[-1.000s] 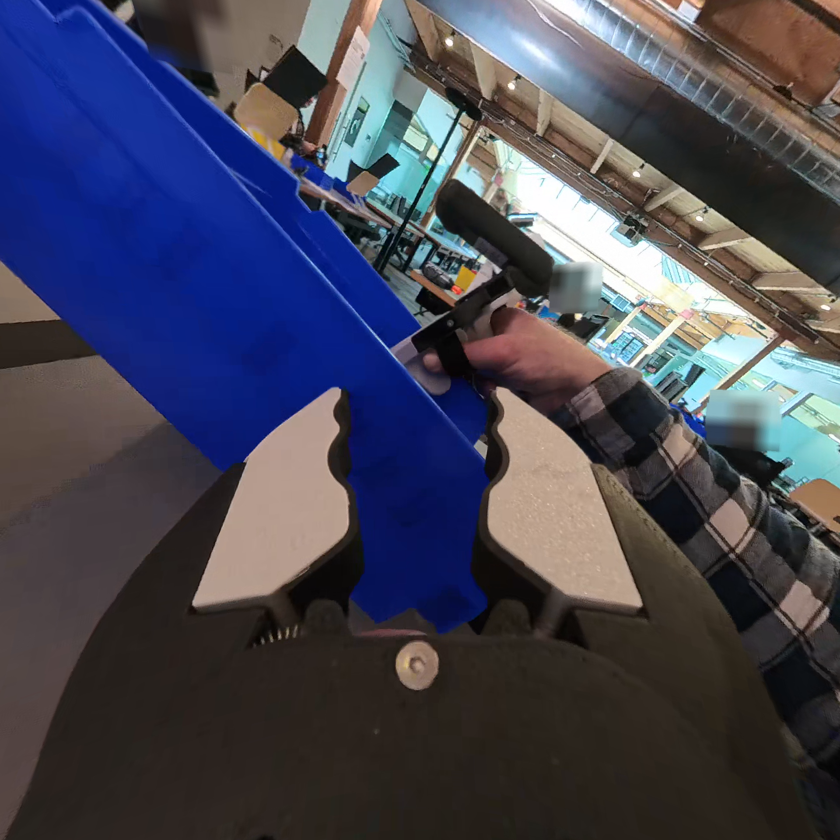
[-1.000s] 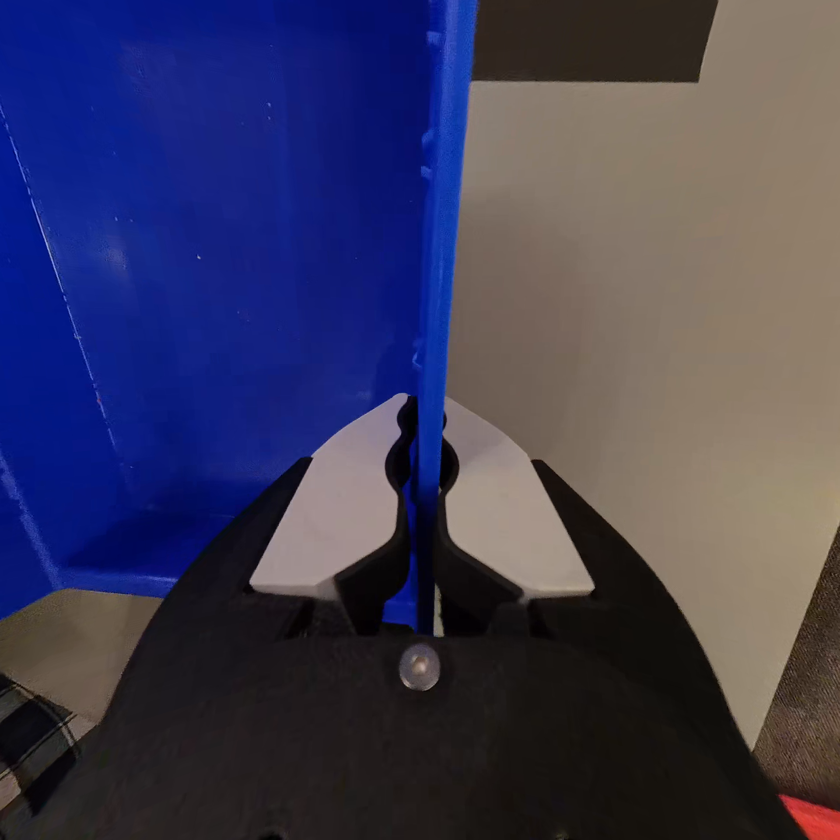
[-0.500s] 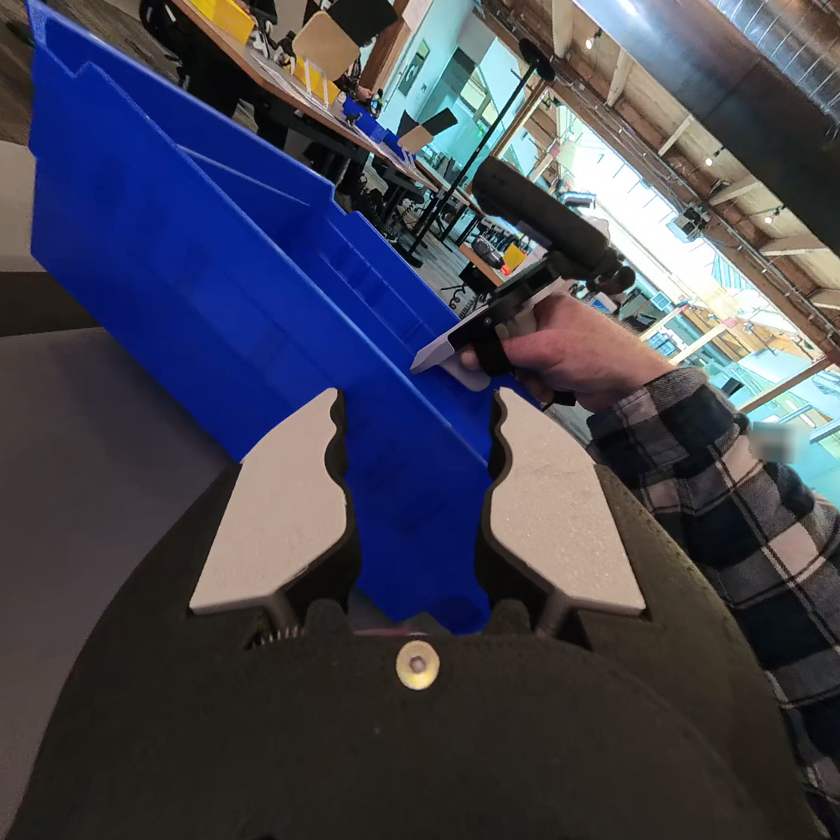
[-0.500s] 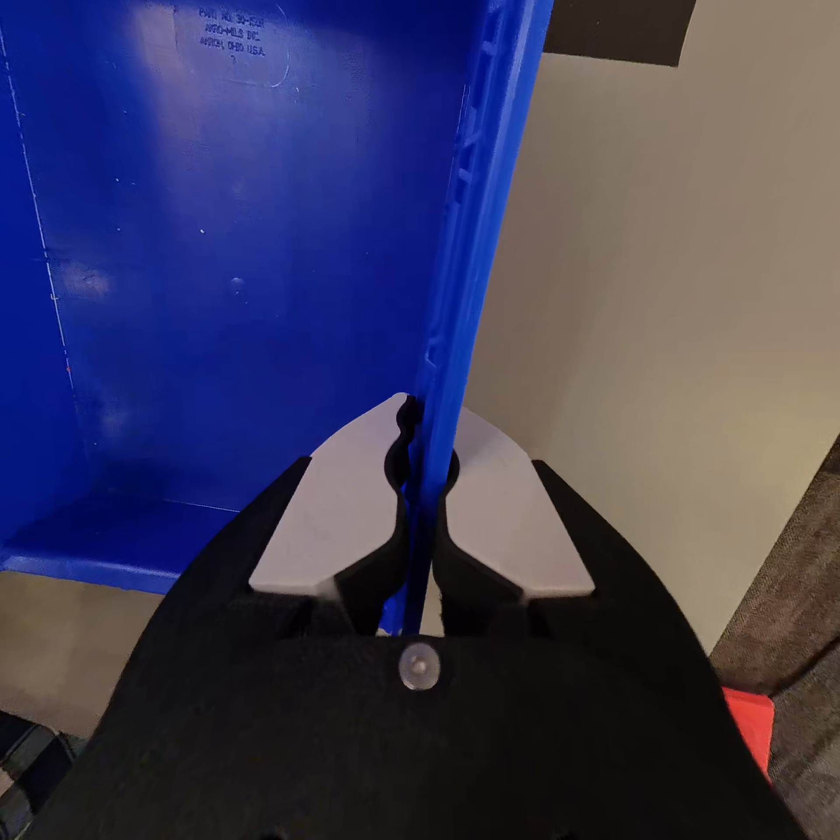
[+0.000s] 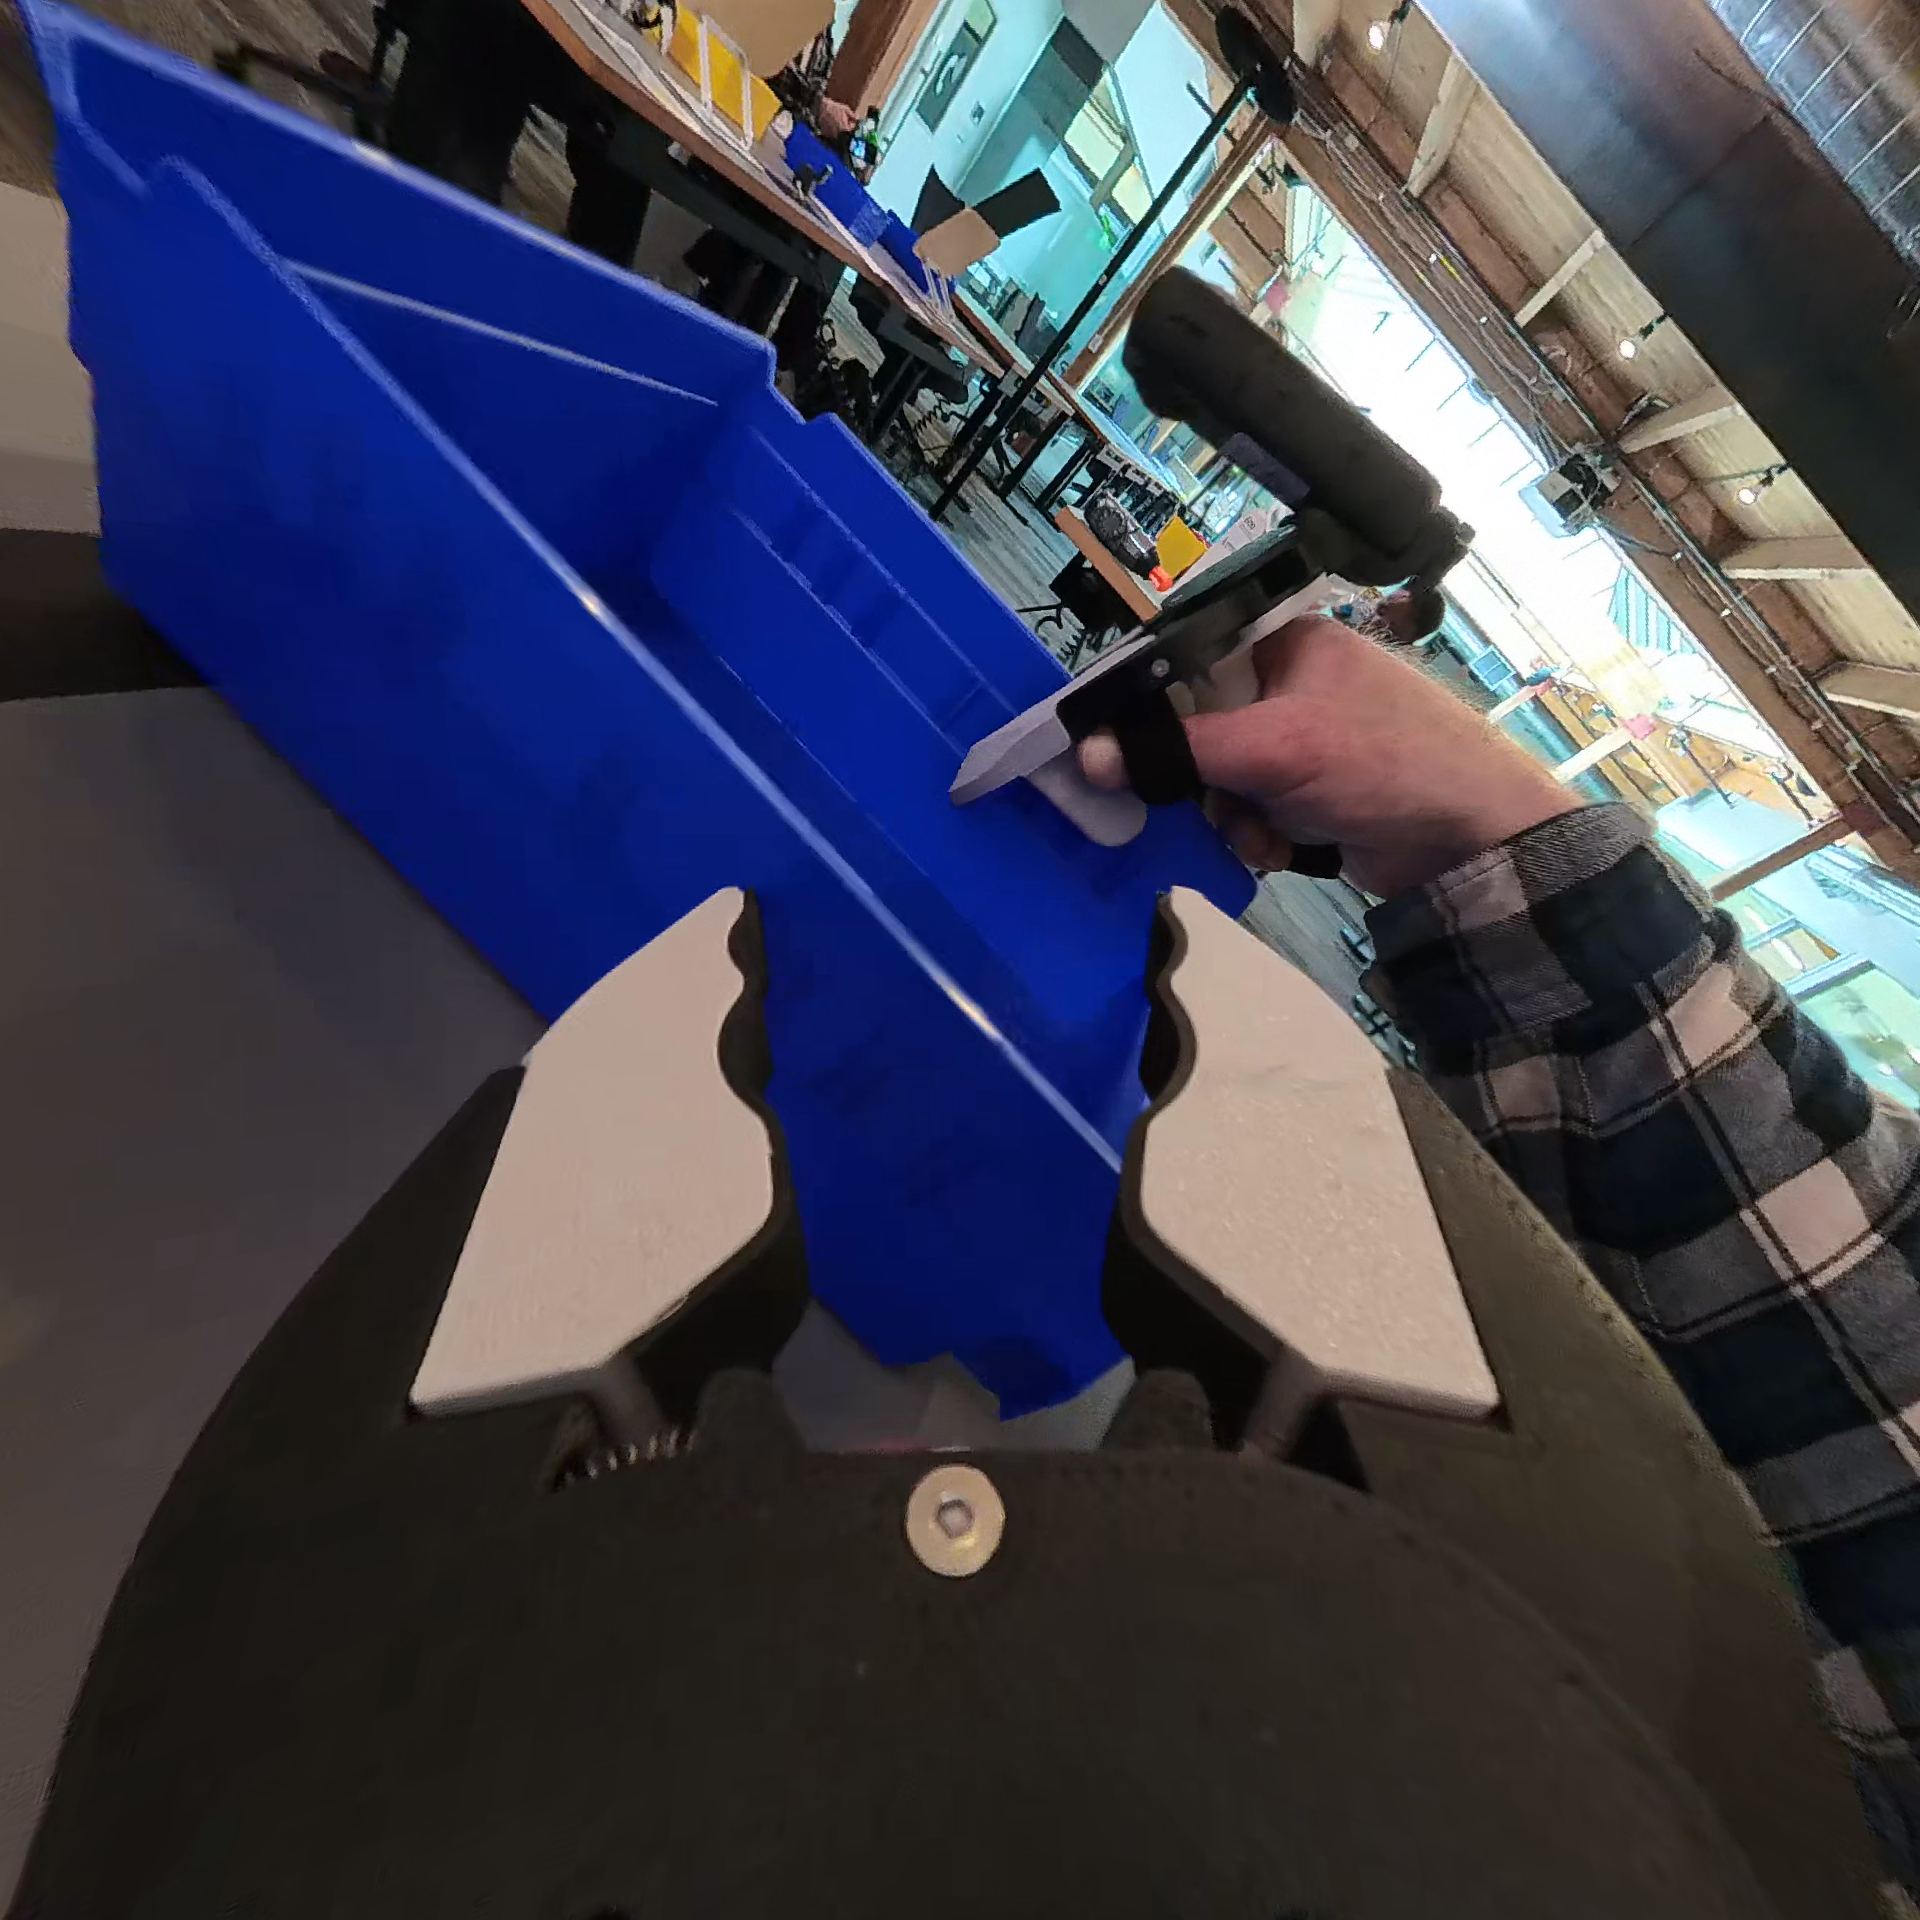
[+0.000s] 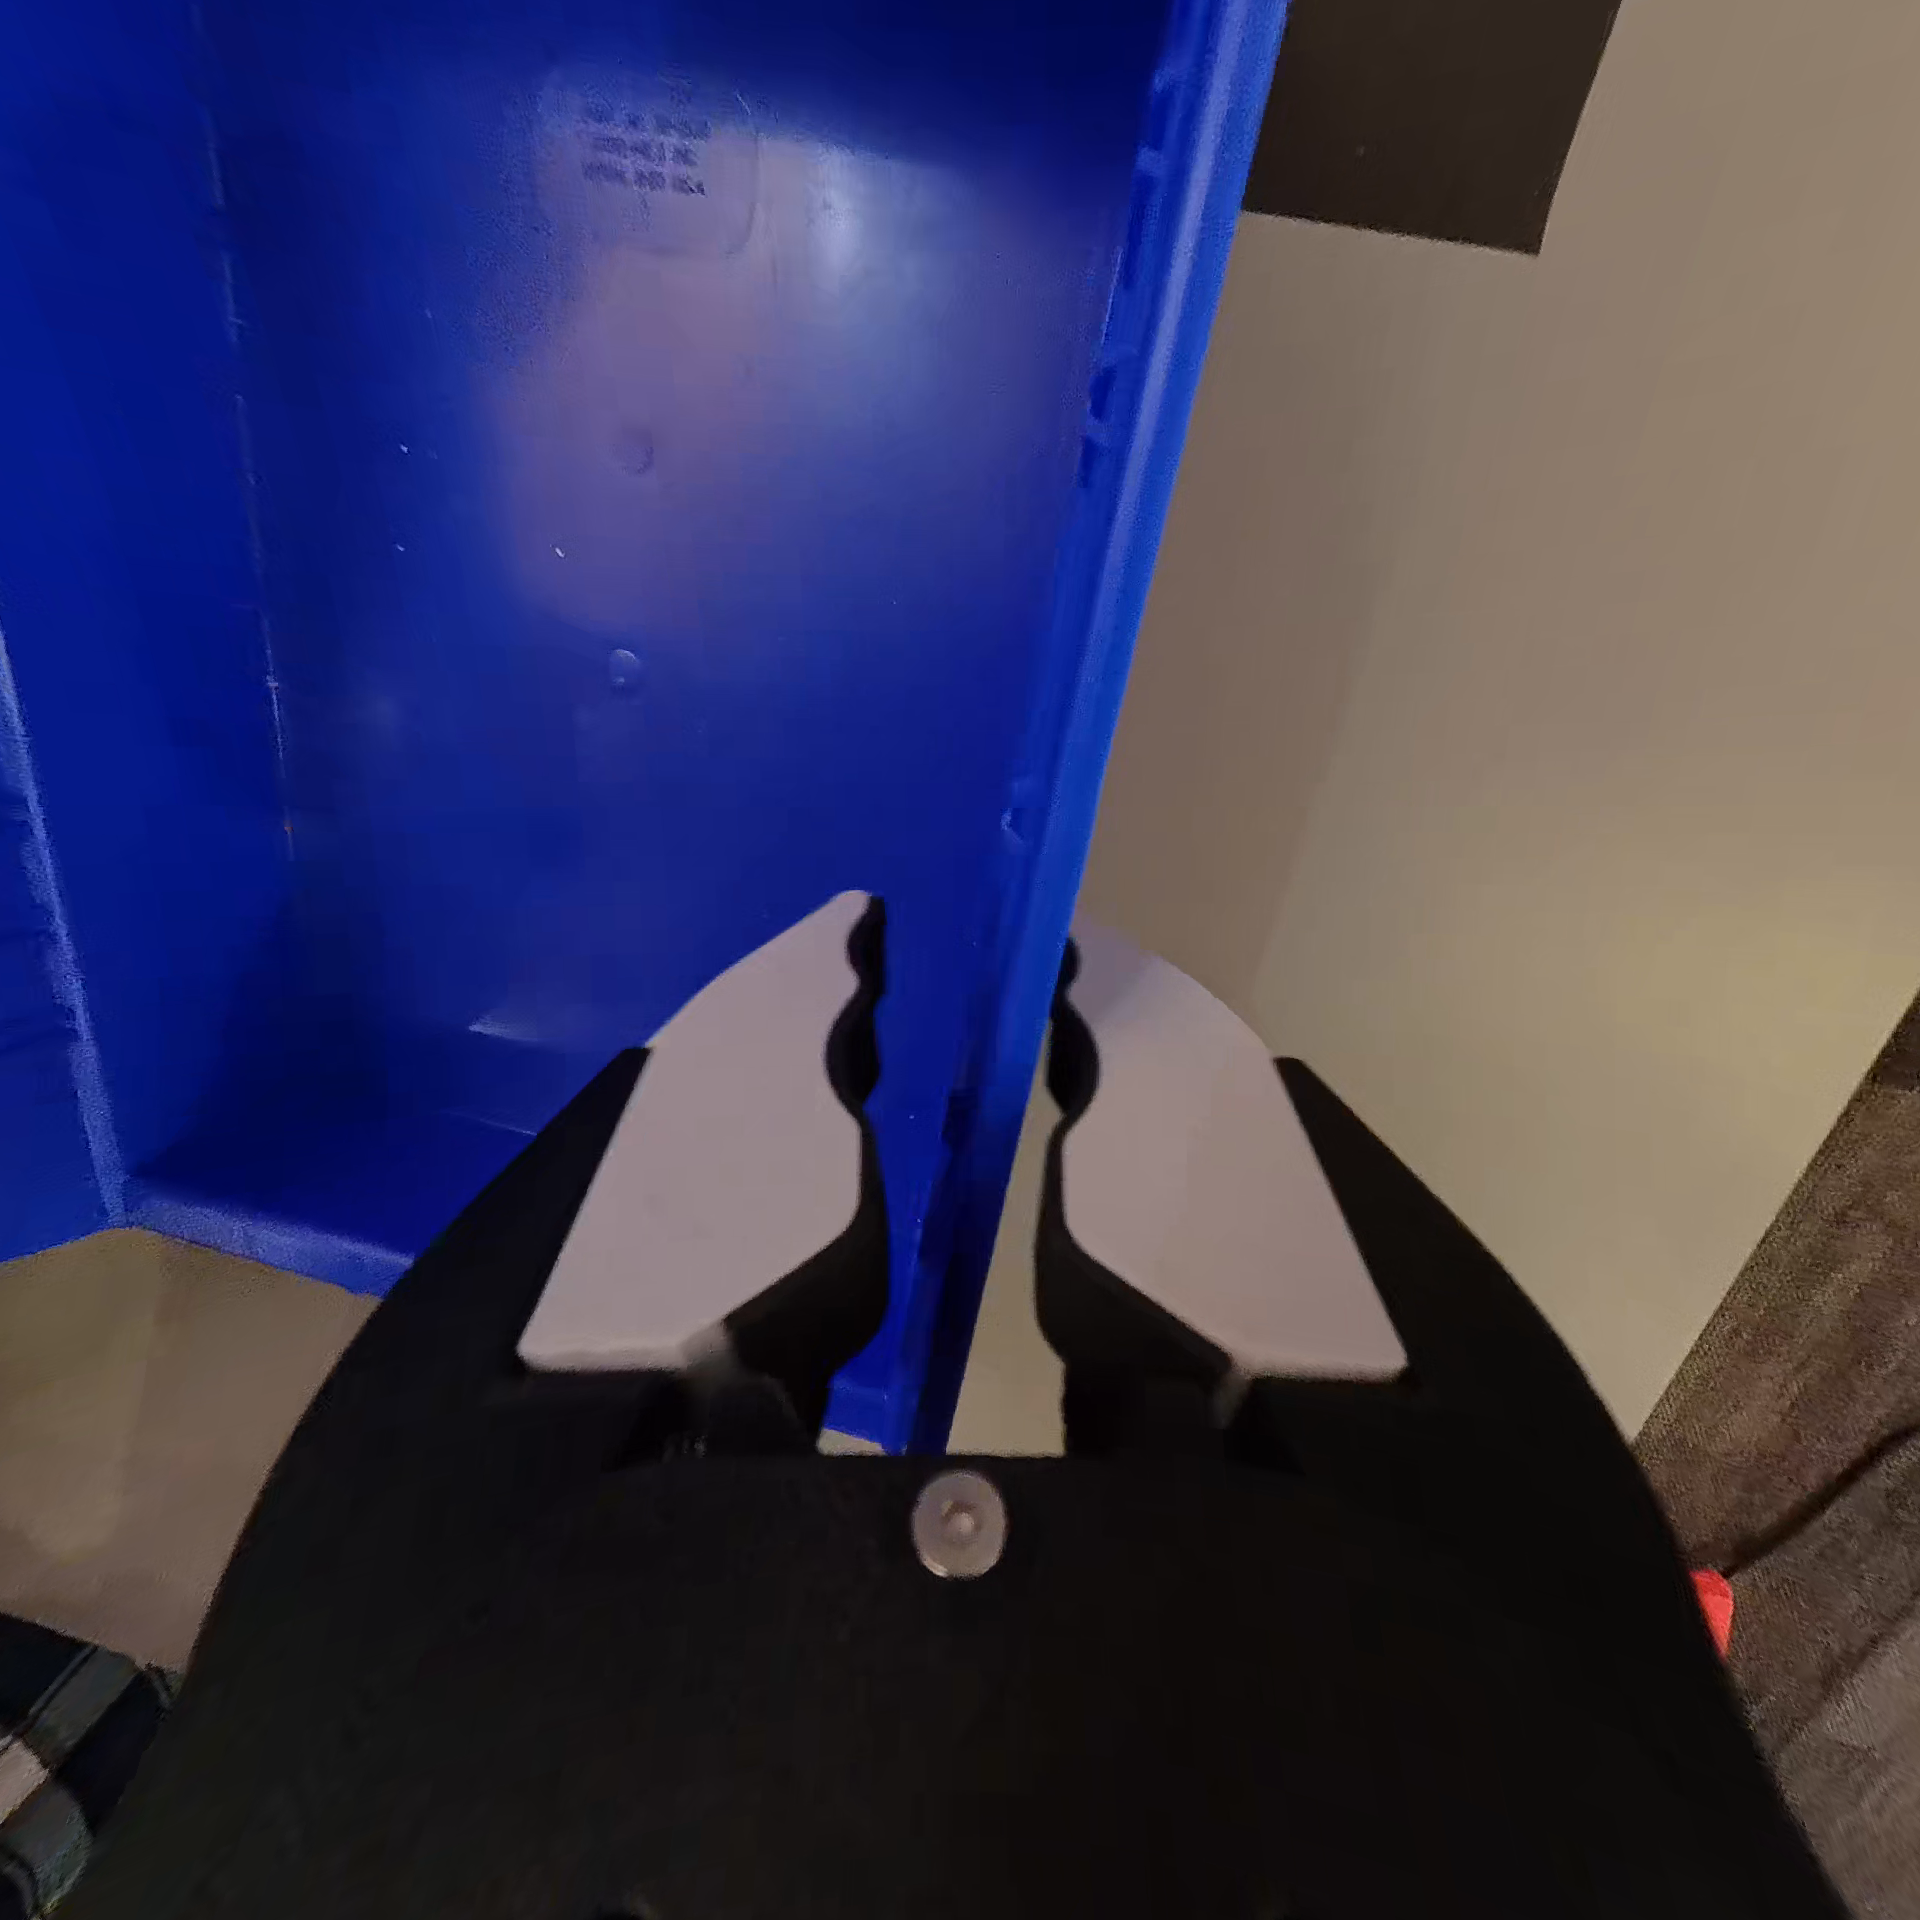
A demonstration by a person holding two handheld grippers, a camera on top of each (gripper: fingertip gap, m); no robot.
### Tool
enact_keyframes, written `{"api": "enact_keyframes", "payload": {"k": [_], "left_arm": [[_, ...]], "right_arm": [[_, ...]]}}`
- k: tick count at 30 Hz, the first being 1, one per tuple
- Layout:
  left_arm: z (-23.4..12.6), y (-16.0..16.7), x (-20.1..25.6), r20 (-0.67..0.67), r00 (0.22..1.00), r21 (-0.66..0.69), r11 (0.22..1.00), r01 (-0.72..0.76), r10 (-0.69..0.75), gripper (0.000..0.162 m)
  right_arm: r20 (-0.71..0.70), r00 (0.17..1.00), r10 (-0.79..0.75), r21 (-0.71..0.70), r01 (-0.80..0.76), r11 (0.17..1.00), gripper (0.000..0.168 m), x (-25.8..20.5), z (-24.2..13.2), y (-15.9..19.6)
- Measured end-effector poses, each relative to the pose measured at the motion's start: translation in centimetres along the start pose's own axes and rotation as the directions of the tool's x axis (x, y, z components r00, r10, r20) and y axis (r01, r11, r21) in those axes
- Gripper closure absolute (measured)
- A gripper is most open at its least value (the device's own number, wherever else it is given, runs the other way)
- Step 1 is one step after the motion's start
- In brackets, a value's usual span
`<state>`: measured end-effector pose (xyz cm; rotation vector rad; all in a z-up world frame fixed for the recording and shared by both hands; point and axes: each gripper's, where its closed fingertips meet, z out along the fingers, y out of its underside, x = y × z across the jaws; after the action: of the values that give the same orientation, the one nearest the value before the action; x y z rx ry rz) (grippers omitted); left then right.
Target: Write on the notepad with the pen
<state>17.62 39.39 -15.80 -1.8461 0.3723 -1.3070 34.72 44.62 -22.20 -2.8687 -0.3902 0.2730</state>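
Observation:
No notepad or pen shows in either view. A large blue plastic bin [image 5: 499, 644] lies between both grippers. My left gripper [image 5: 951, 904] has its jaws set wide, clamped on the bin's near corner. My right gripper [image 6: 966, 925] is open, one jaw on each side of the bin's side wall [image 6: 1101, 623], with a gap on the inner side. The bin's bare inside [image 6: 623, 520] fills the left of the right wrist view. The right gripper also shows in the left wrist view [image 5: 1039, 774] at the bin's far rim, held by a hand in a plaid sleeve [image 5: 1662, 1091].
The bin sits over a pale table top [image 6: 1507, 623], grey in the left wrist view [image 5: 208, 935]. Dark carpet [image 6: 1818, 1299] and a red object [image 6: 1709, 1605] lie past the table's right edge. Work tables [image 5: 883, 260] stand far behind the bin. The gap from one gripper's tips to the other's is roughly 20 centimetres.
My right gripper was shut on the bin's side wall and has now opened. The bin and left gripper have tilted, so more of the bin's inside shows.

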Motion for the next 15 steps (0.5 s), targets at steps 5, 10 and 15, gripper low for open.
{"api": "enact_keyframes", "payload": {"k": [5,10,15], "left_arm": [[-2.4,-0.7,2.2,-0.034,0.998,-0.001,0.999,-0.052,0.052,0.086],[-7.4,-0.7,6.4,-0.079,0.974,-0.032,0.976,-0.216,0.213,0.088],[-14.3,-0.4,8.8,-0.054,0.885,-0.073,0.882,-0.465,0.462,0.091]], "right_arm": [[-0.057,0.998,-0.002,0.107,0.008,0.994,0.107,0.4,-2.2,-0.5],[-0.094,0.992,-0.088,0.289,0.112,0.951,0.111,-1.1,-7.1,-0.5],[-0.116,0.984,-0.133,0.427,0.170,0.888,0.111,-2.8,-11.4,1.3]]}}
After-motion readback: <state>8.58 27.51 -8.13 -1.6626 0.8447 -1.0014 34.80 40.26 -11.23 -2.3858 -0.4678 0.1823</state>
